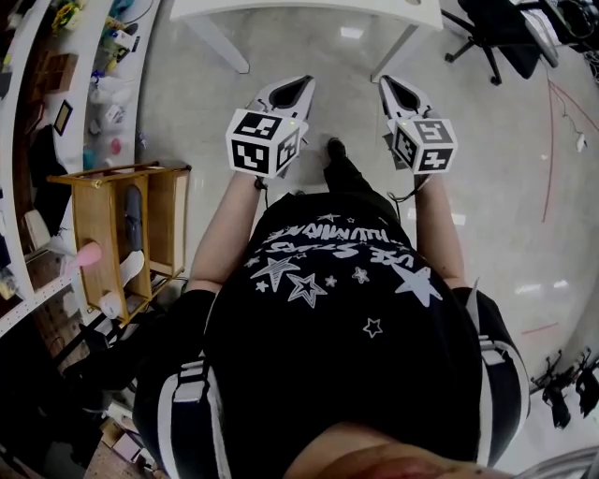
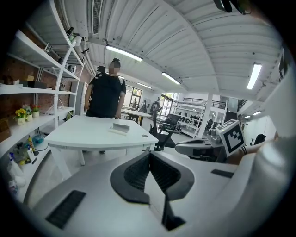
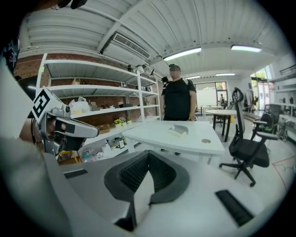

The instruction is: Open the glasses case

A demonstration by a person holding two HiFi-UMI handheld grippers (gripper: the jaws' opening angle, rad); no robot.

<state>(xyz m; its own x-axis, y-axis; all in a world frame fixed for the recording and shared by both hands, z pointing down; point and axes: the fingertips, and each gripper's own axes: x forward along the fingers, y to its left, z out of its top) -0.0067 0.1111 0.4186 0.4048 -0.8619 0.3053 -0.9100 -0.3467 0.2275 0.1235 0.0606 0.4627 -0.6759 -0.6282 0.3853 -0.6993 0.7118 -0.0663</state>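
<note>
Risk, surface [image 1: 309, 7]: at 12 o'clock in the head view, well apart from both grippers. The likely hazard is knocking its near edge on the way in and jolting what lies on top.
Risk, person [image 3: 178, 99]: stands at the far side of the surface. A long reach across could crowd that side.
Risk, fingers: left gripper [image 2: 149, 154] and right gripper [image 3: 148, 153] are both pinched fully together with nothing in either. Arriving like this, they would shove the glasses case rather than take it.
Risk, glasses case [image 2: 120, 127]: lies mid-surface, at 11 o'clock from the left gripper and 1 o'clock from the right gripper. It looks light on a smooth top, so prying with one gripper while the other fails to pin it could send it sliding or flipping. Lid state is too small to tell.
Count, shelving [image 2: 41, 91]: one run, at 9 o'clock.
Count, surface: one near; others stand far behind.
Count, person: one across, plus the wearer.
Count, office chair [image 3: 249, 155]: one near, at 3 o'clock.
Count, grippers: two.
Count, glasses case: one.
</note>
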